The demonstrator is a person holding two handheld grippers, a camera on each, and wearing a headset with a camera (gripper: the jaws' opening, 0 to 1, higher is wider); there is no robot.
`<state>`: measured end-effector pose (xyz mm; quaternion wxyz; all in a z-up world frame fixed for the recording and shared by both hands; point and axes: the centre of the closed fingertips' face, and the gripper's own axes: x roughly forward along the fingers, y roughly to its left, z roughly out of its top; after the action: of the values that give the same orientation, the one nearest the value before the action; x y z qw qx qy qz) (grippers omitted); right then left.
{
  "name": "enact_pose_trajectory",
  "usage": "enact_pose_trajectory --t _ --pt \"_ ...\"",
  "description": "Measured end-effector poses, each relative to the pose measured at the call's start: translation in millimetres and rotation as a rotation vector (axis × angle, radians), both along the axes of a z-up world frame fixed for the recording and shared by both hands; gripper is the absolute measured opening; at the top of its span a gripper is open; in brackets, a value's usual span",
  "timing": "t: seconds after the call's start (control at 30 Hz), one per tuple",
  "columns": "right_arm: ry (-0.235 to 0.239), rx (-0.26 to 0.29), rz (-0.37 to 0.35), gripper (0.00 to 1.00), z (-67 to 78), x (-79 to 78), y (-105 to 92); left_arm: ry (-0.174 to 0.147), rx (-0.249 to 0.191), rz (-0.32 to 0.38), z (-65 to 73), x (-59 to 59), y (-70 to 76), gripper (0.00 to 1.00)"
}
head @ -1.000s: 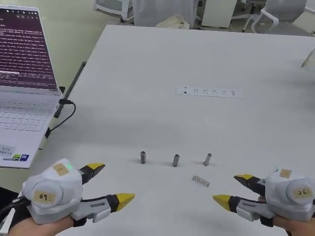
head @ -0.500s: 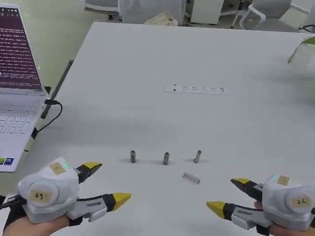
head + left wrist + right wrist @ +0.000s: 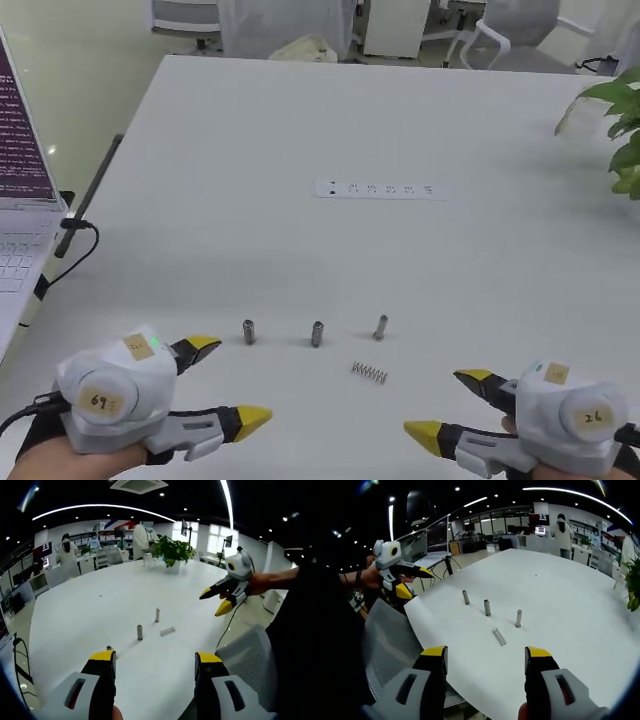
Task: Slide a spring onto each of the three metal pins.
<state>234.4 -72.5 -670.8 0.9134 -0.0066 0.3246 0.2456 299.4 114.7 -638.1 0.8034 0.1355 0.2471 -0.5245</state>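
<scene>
Three pins upright in a row on the white bench (image 3: 300,130), named by order in the head view: left pin (image 3: 249,332), middle pin (image 3: 317,334), right pin (image 3: 380,327). Left pin and middle pin ribbed along the shaft in the right gripper view, with the look of coils; too small to confirm. Right pin smooth and slimmer.

One loose spring (image 3: 369,373) flat on the bench, just nearer the person than the row, roughly between middle pin and right pin, touching neither.

Left gripper (image 3: 230,380) low at the near left, hand-held, jaws spread wide, yellow tips well apart, pointed inward toward the row. Apart from the left pin.

Right gripper (image 3: 445,403) low at the near right, hand-held, jaws likewise spread wide, yellow tips well apart, pointed inward. Near the loose spring, not touching it.

Power strip (image 3: 380,189) flat at mid-bench, well beyond the row. Laptop (image 3: 15,200) open at the left edge of the head view, black cable (image 3: 70,235) running beside it. Green plant (image 3: 620,120) at the right edge.
</scene>
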Motion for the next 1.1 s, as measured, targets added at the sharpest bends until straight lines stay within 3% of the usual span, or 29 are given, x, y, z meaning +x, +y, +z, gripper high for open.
enact_pose_trajectory --t 0.43,1.1 --pt "0.008 0.002 0.009 0.61 1.5 -3.3 3.2 -0.027 0.041 -0.151 -5.4 -1.4 -41.7 0.58" --pt "-0.002 -0.011 -0.001 0.61 8.3 -3.4 -11.3 -0.032 0.049 -0.247 -13.8 5.2 -85.1 0.56"
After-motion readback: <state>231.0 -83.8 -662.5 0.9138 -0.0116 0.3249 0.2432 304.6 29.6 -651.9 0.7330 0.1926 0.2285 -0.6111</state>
